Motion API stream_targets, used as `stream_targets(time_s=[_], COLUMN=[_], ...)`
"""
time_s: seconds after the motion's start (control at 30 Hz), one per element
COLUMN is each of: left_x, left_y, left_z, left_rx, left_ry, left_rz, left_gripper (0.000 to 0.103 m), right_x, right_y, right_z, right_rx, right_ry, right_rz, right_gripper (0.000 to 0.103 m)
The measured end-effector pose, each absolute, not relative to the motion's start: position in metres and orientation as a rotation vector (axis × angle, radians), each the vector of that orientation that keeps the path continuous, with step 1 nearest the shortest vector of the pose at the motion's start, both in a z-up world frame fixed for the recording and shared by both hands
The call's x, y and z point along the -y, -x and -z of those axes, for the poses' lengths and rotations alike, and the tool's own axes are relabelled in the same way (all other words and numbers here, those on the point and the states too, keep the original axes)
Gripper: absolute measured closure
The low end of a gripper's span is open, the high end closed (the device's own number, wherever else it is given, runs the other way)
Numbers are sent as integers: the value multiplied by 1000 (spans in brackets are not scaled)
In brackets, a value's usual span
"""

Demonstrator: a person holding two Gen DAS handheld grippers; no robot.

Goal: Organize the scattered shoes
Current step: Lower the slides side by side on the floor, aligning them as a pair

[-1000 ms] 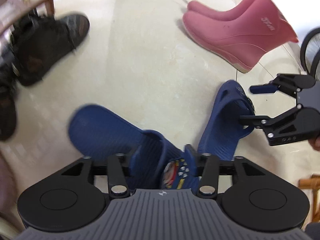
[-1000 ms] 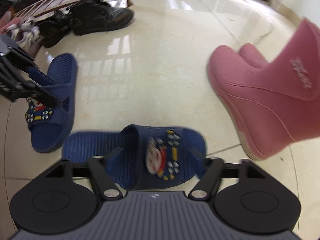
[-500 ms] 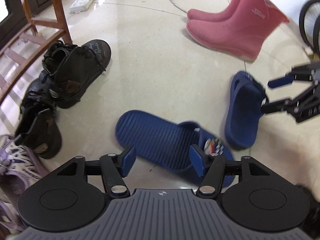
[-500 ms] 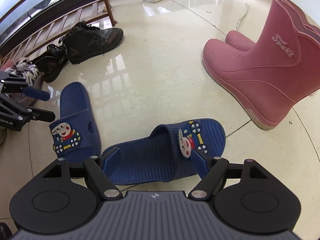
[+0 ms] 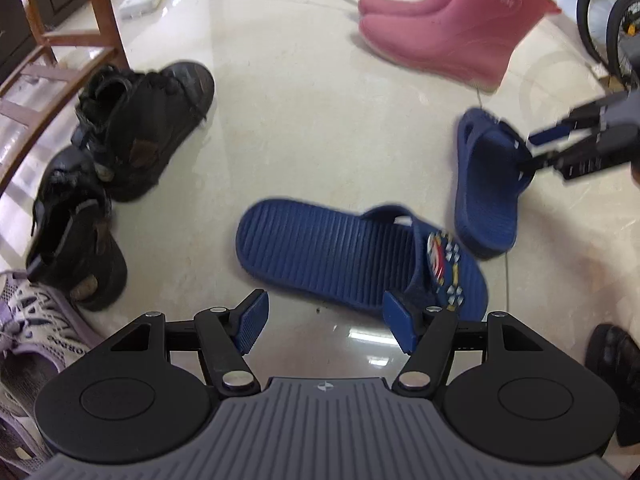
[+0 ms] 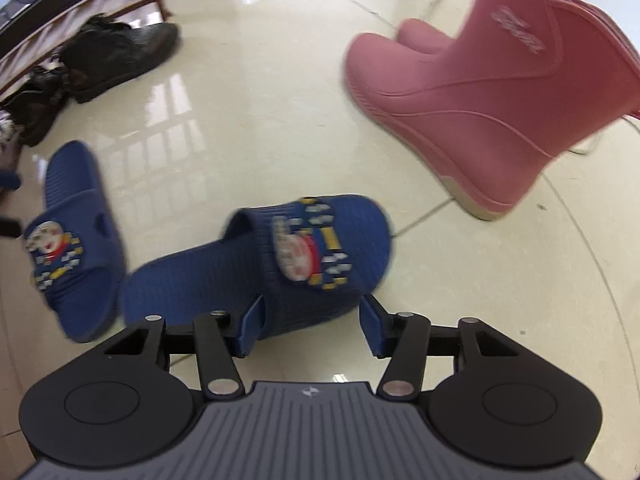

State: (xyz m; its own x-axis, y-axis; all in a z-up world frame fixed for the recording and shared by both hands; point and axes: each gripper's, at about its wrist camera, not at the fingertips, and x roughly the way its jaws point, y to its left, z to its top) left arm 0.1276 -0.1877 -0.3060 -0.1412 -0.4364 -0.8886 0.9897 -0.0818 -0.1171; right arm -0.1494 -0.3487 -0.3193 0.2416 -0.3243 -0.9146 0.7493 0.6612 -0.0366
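Observation:
Two dark blue slippers with cartoon patches lie on the cream floor. One slipper [image 5: 340, 252] lies crosswise just beyond my left gripper [image 5: 326, 324], which is open with nothing between its fingers. The other slipper [image 6: 304, 272] has its strap end between the fingers of my right gripper [image 6: 312, 328]. Those jaws are closing, with a gap still showing at the right pad. In the left wrist view, the right gripper [image 5: 532, 152] straddles that slipper [image 5: 484, 184] at its strap. In the right wrist view, the first slipper [image 6: 72, 240] lies at the left.
A pair of pink rubber boots [image 5: 452, 28] [image 6: 500, 92] stands beyond the slippers. Black shoes [image 5: 148, 128] and a pale sneaker [image 5: 32, 340] lie by a wooden shoe rack [image 5: 40, 72] on the left. Bicycle wheels [image 5: 608, 20] are at the far right.
My left gripper let go of its slipper and drew back; the slipper now lies on the floor ahead. The right jaws have narrowed around the other slipper's strap end.

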Motion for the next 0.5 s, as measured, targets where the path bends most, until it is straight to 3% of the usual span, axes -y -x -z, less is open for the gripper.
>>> stream_targets(time_s=[0.5], left_x=[203], left_y=[-43], left_z=[316], left_rx=[-924], left_ry=[-896], left_rz=[1666], left_gripper=[39], right_x=[365], right_y=[171], right_z=[296], right_rx=[-1031], right_ry=[-478], right_rz=[847], right_gripper=[44])
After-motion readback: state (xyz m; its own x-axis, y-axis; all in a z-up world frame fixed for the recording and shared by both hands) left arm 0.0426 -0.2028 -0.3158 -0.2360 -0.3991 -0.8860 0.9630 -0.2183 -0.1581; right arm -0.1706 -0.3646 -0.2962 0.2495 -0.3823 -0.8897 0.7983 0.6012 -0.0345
